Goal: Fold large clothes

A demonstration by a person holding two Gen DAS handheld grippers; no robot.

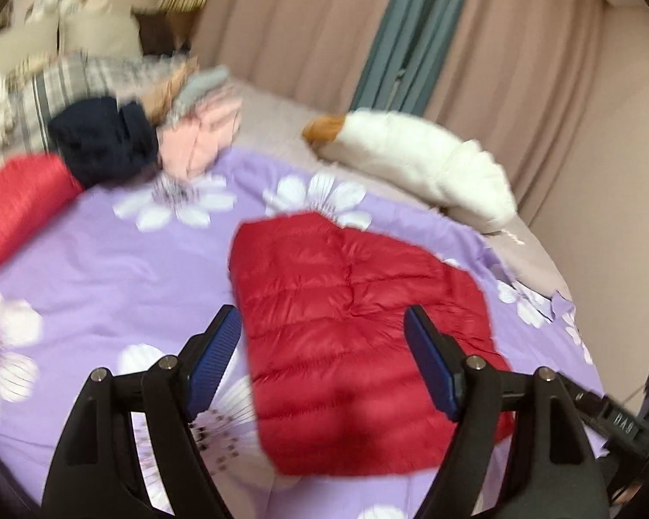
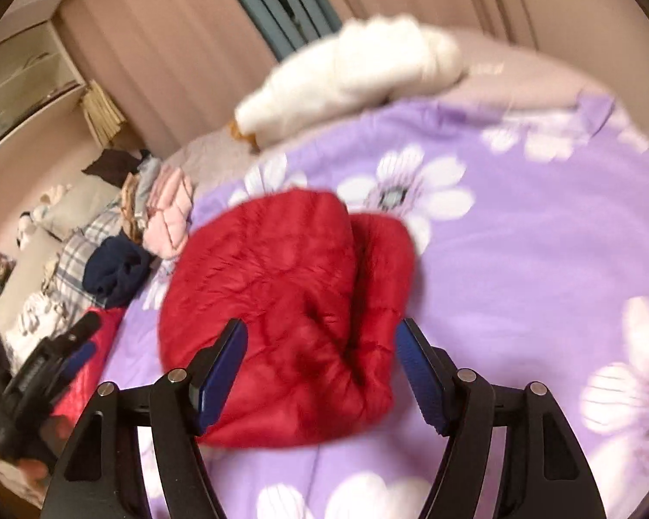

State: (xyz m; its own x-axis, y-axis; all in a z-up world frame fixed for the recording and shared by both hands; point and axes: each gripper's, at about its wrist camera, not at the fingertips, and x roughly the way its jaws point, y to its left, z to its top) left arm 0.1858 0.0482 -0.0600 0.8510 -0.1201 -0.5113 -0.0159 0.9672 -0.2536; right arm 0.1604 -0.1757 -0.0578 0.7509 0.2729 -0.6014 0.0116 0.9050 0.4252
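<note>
Jacket: red puffer jacket is lying folded into a compact block on the purple flowered bedspread, near the middle of the bed.
Fold state: sides appear tucked in; in the right wrist view one thick roll is lying beside the main panel, seam between them.
Left claw: jaws standing wide, nothing between the pads, hovering above the near edge of the jacket.
Right claw: jaws standing wide too, empty, hanging over the jacket's near end.
Step in hand: judging by the free claws and tidy bundle, this fold is looking finished and released.
Pile: folded clothes are sitting at the far left of the bed; white stuffed toy beyond the jacket.
Next move: probably gripping the bundle by both sides, keeping it from springing open, and carrying it toward the pile.
</note>
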